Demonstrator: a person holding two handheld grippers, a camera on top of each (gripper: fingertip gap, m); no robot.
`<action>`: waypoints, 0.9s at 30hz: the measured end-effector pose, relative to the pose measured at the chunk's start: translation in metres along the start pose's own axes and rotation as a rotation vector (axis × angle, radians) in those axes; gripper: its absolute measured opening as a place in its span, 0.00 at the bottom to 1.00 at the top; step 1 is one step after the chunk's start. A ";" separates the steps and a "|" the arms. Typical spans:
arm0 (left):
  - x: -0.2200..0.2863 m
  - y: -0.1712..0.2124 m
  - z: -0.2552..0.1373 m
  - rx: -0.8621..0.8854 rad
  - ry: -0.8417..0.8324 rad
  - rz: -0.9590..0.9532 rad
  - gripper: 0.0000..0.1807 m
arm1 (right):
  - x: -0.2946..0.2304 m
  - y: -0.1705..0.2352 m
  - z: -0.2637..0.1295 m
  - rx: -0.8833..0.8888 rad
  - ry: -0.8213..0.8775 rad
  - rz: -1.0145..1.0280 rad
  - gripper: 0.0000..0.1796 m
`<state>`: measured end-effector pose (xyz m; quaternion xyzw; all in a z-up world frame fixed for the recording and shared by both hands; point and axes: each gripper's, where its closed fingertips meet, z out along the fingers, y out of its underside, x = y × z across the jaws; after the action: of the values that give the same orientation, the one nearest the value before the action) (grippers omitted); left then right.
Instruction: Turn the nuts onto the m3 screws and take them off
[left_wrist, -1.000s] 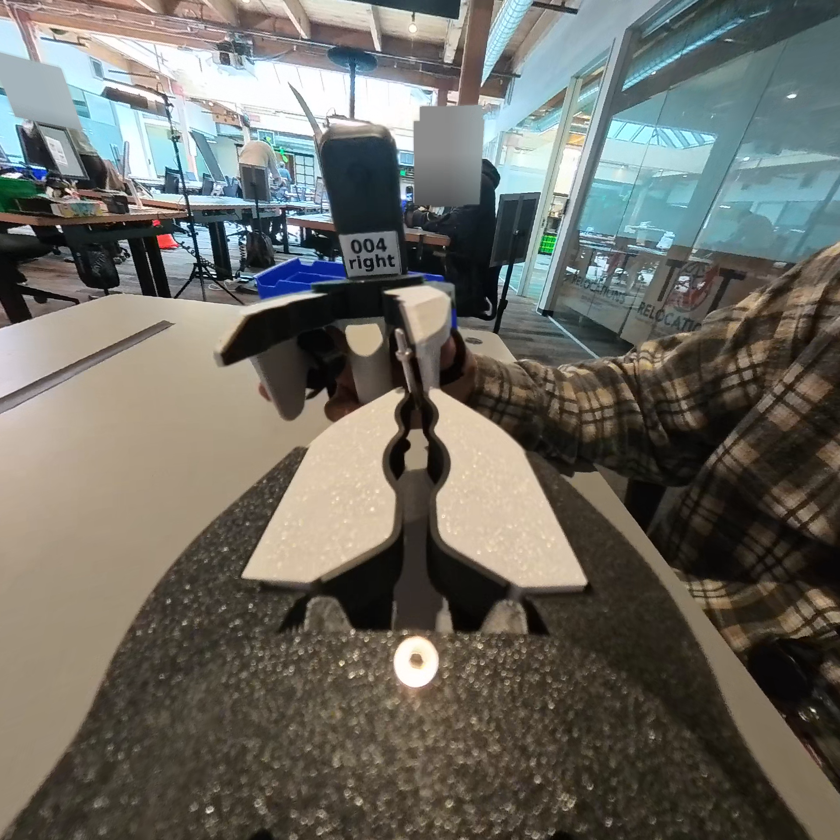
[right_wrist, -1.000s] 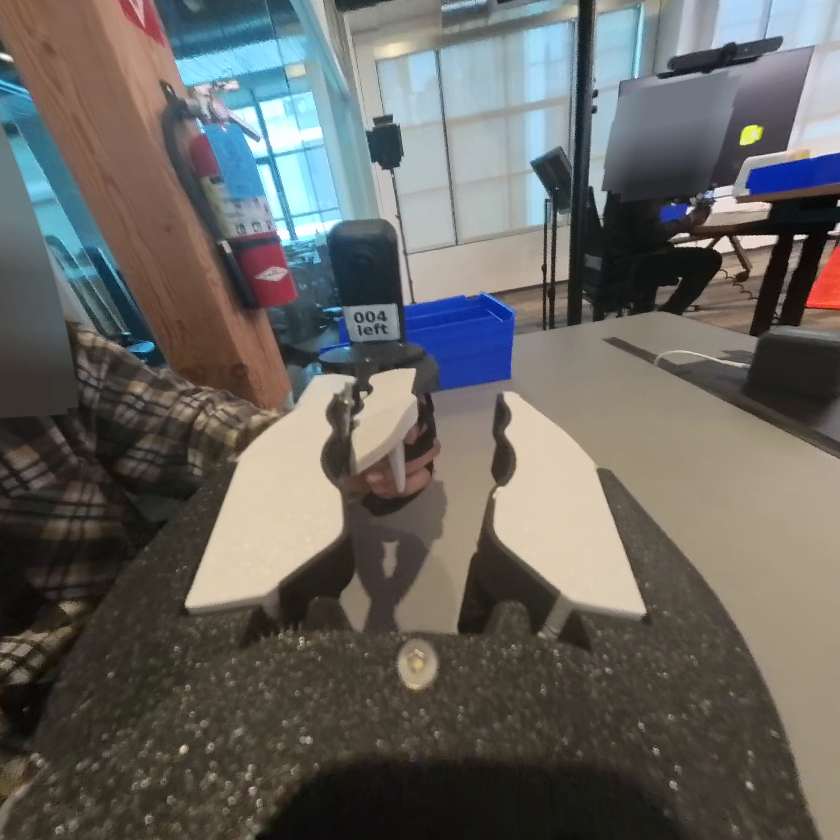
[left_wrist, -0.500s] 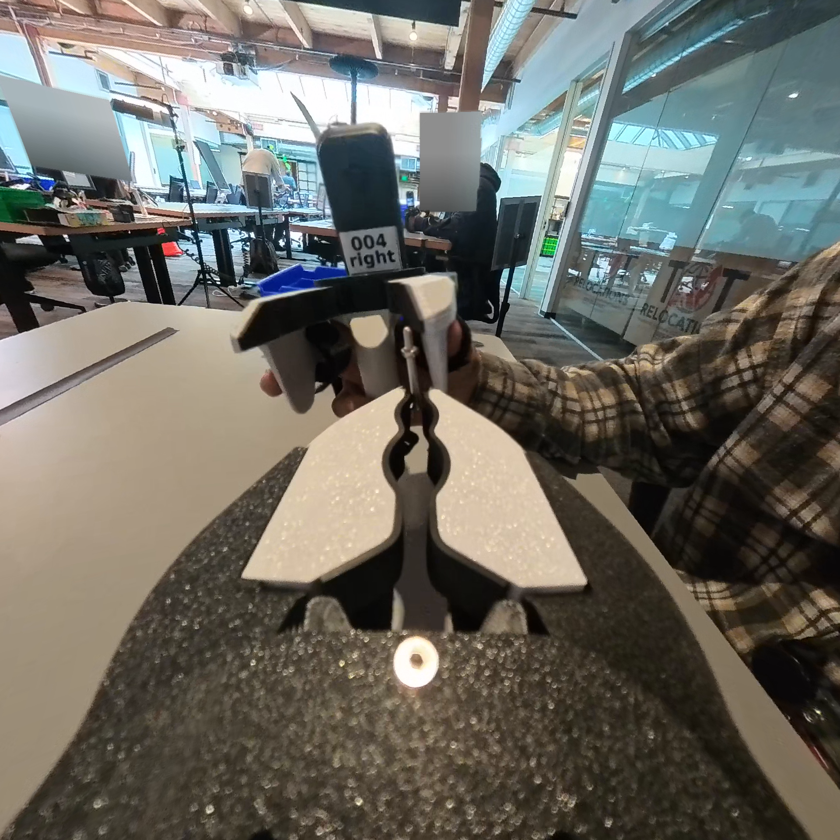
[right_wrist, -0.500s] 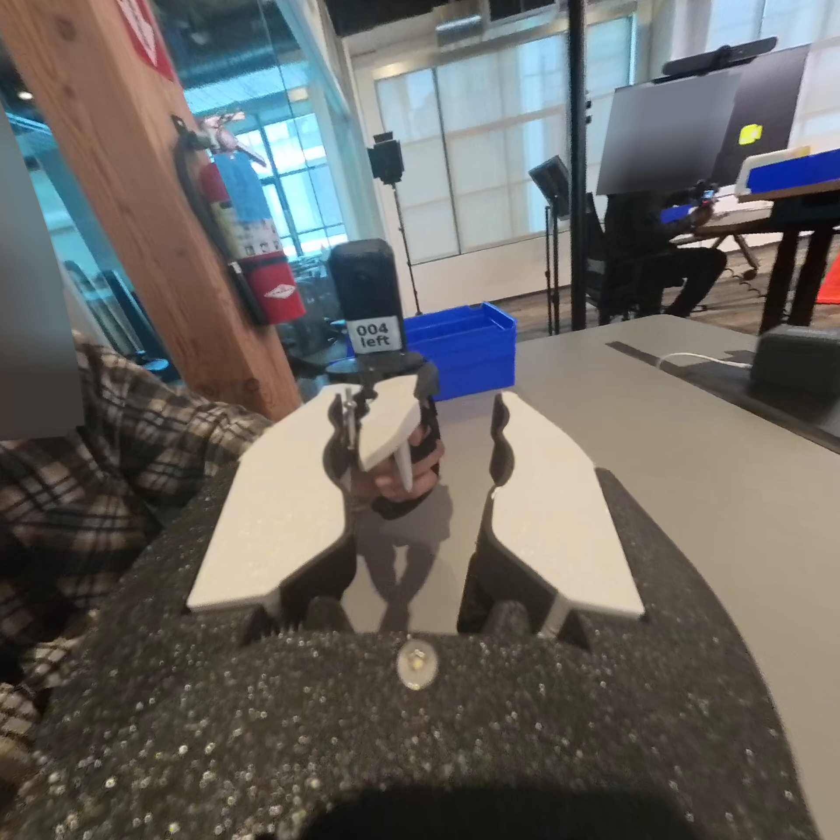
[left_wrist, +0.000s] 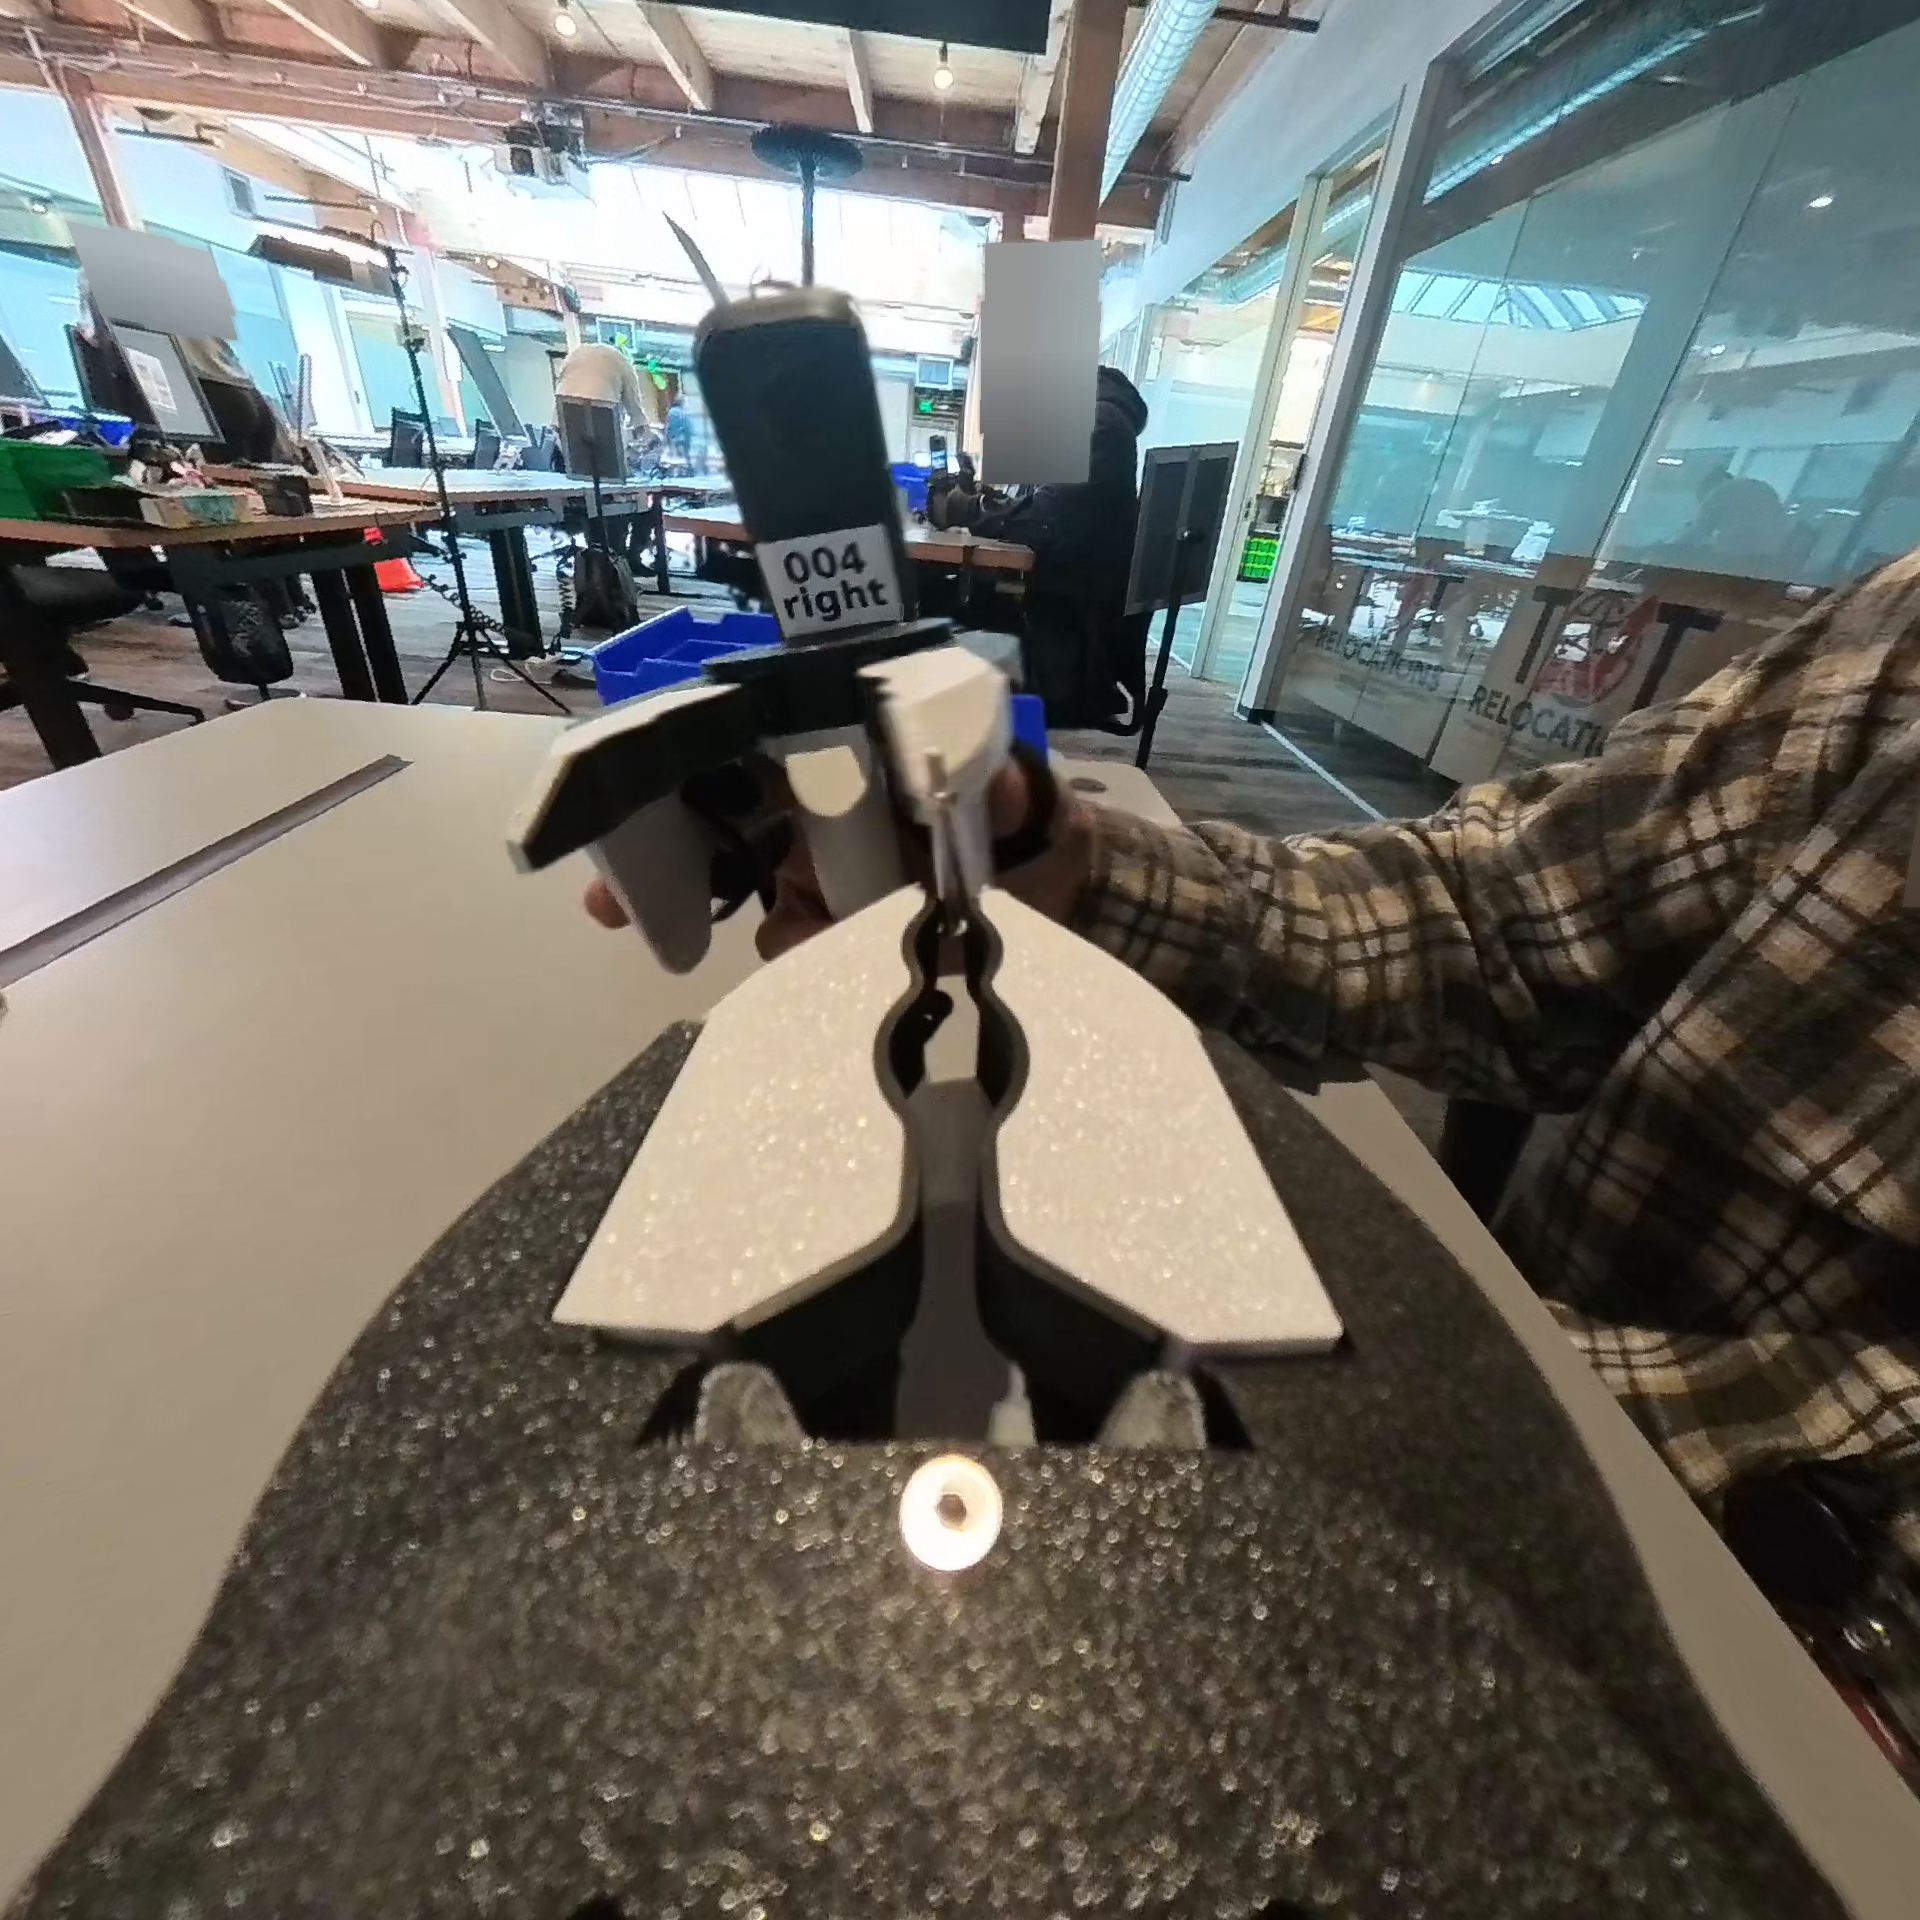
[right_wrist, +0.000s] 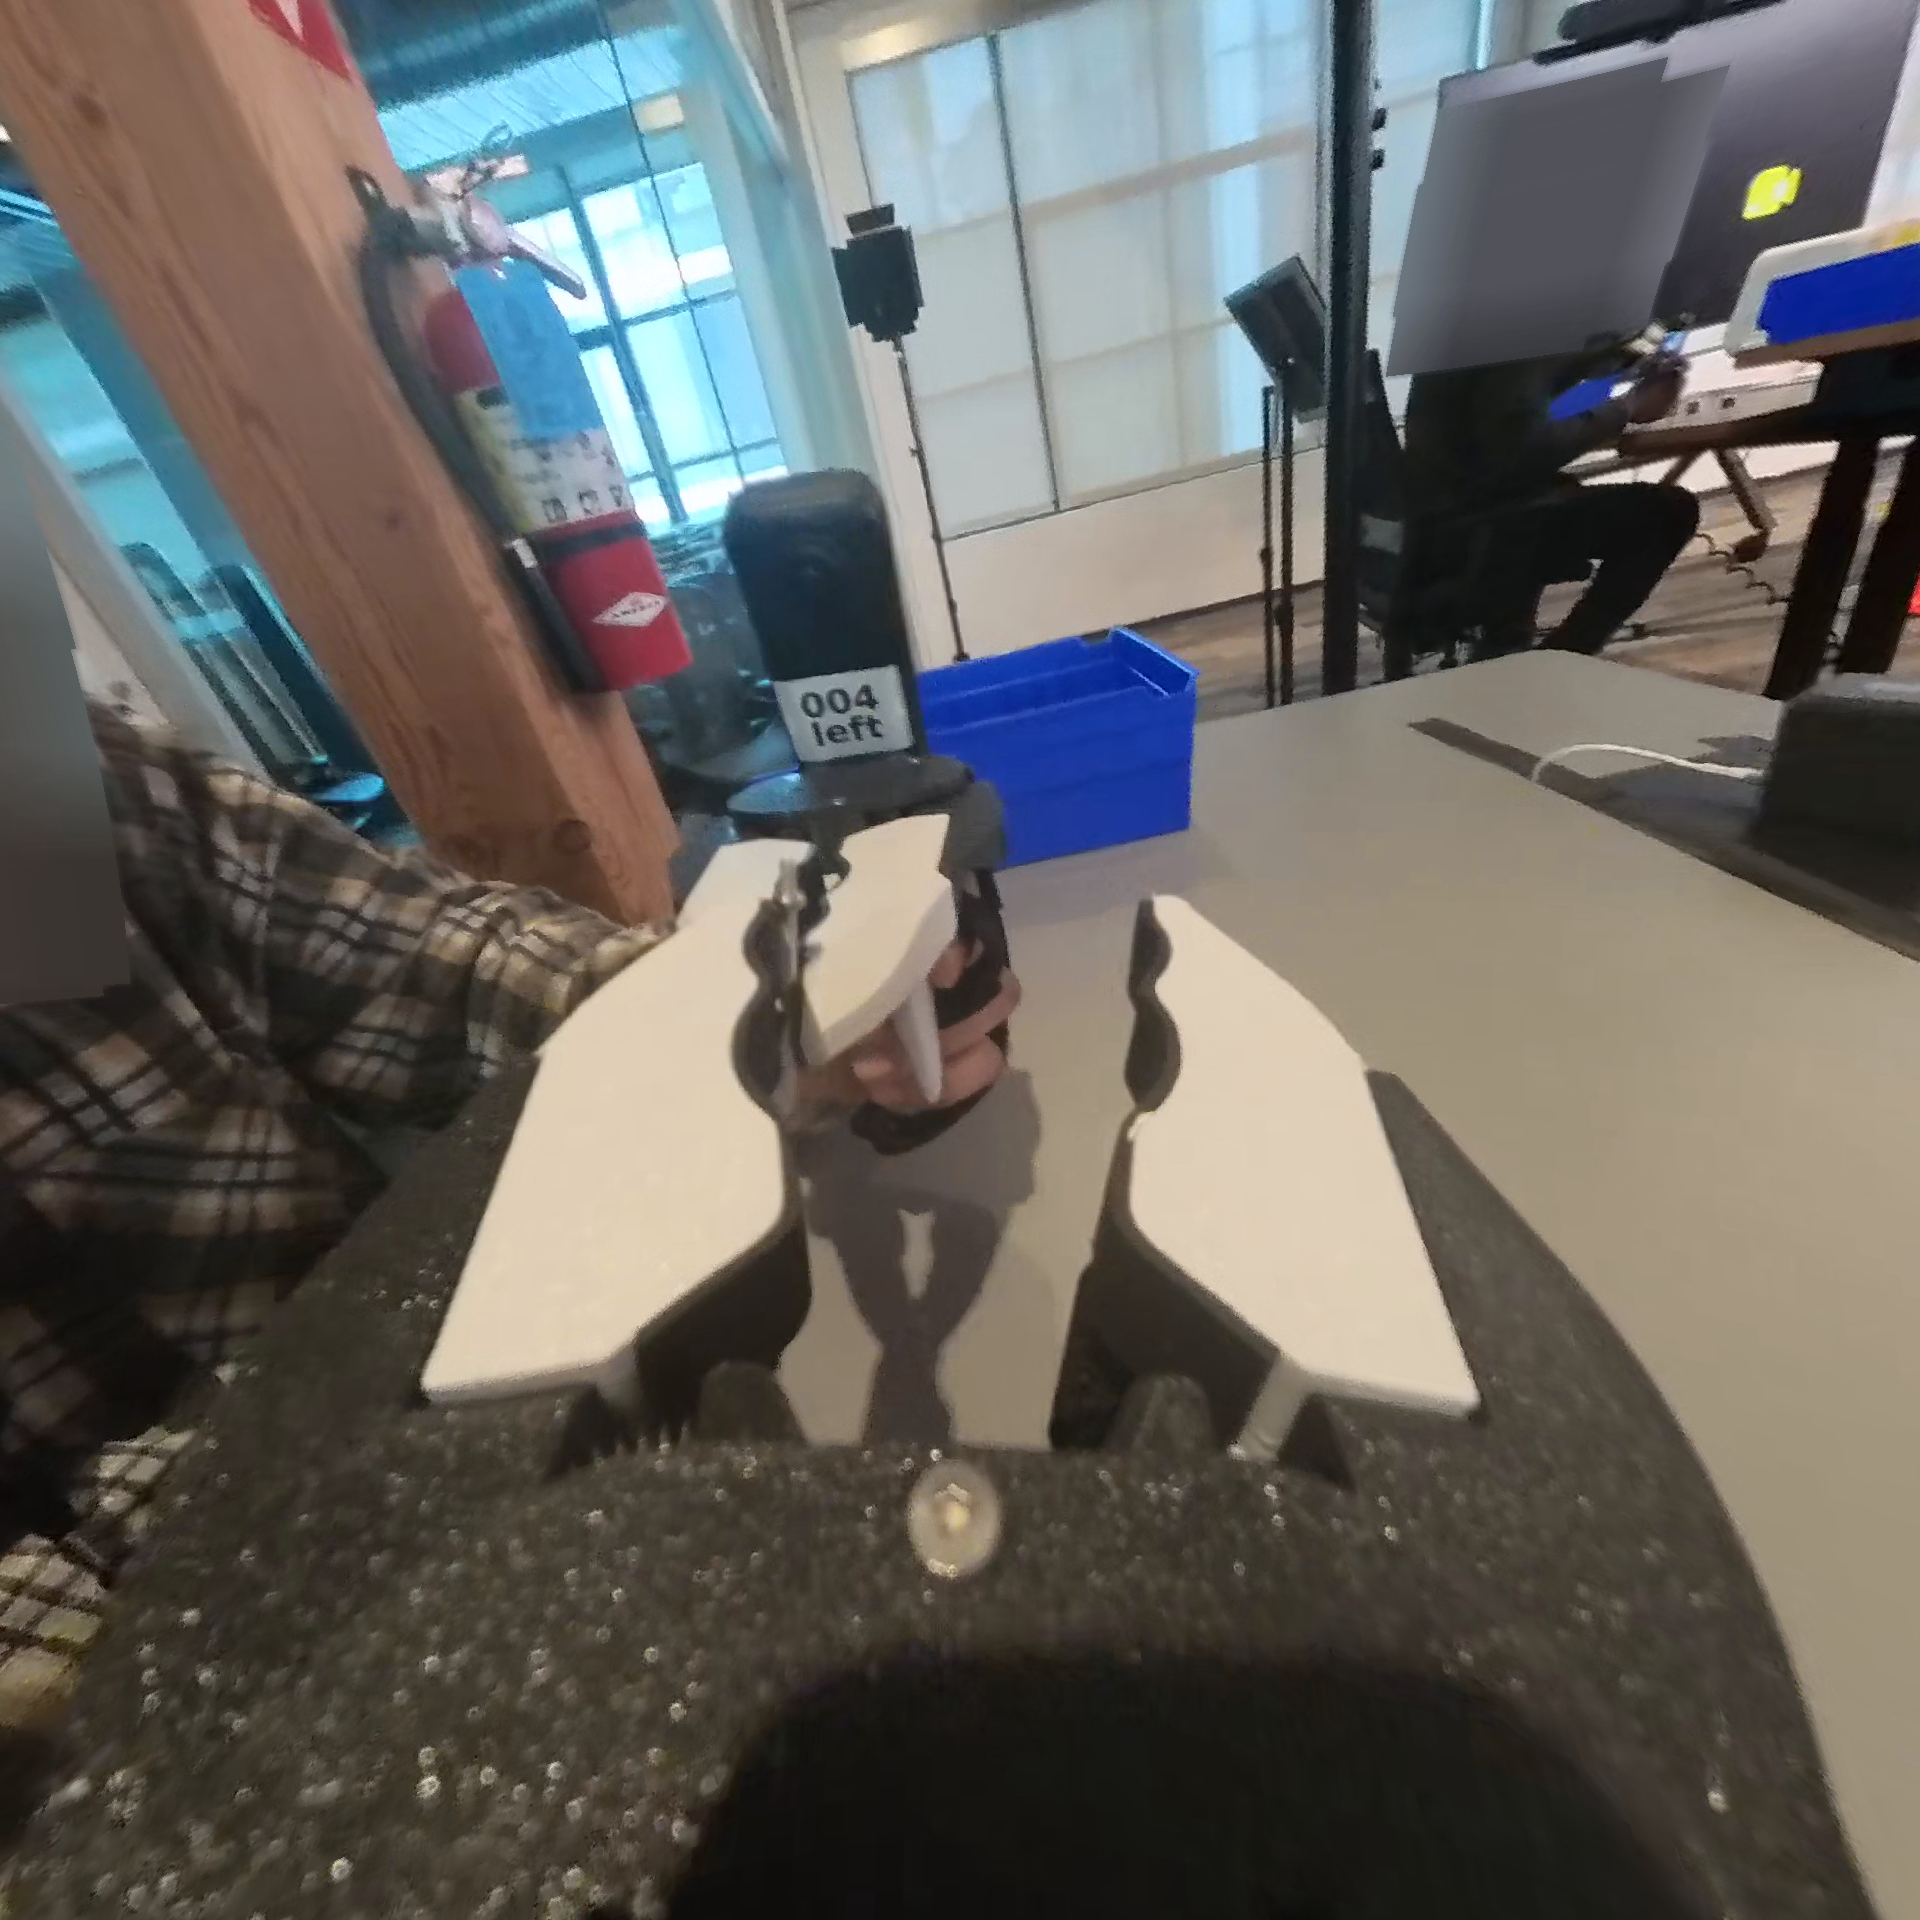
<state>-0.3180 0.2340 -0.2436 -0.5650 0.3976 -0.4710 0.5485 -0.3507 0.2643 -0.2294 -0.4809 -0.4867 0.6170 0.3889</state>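
Left hand-held gripper (left_wrist: 948, 940) pinches the thin silver metal m3 screw (left_wrist: 943, 831) upright at its tips; right hand-held gripper (right_wrist: 961, 940), fingers spread, stands just beside it.

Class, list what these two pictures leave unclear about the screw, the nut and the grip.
- Nut: too small and blurred in both views to find on the screw.
- Screw's lower end: hidden between the left gripper fingertips, left wrist view.
- Screw against the right gripper: touching its finger or just beside, right wrist view cannot tell.
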 end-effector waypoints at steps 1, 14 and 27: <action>0.000 -0.001 -0.001 0.005 0.001 -0.001 0.02 | 0.005 -0.002 -0.006 0.009 0.018 0.008 0.34; -0.001 -0.001 -0.001 0.003 -0.002 0.001 0.02 | 0.000 -0.012 -0.010 0.051 -0.004 0.011 0.33; 0.001 0.001 0.001 -0.006 0.001 0.004 0.02 | -0.005 -0.003 0.000 -0.010 -0.006 -0.025 0.34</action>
<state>-0.3164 0.2336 -0.2445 -0.5657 0.4005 -0.4687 0.5476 -0.3500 0.2602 -0.2256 -0.4749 -0.4969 0.6109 0.3928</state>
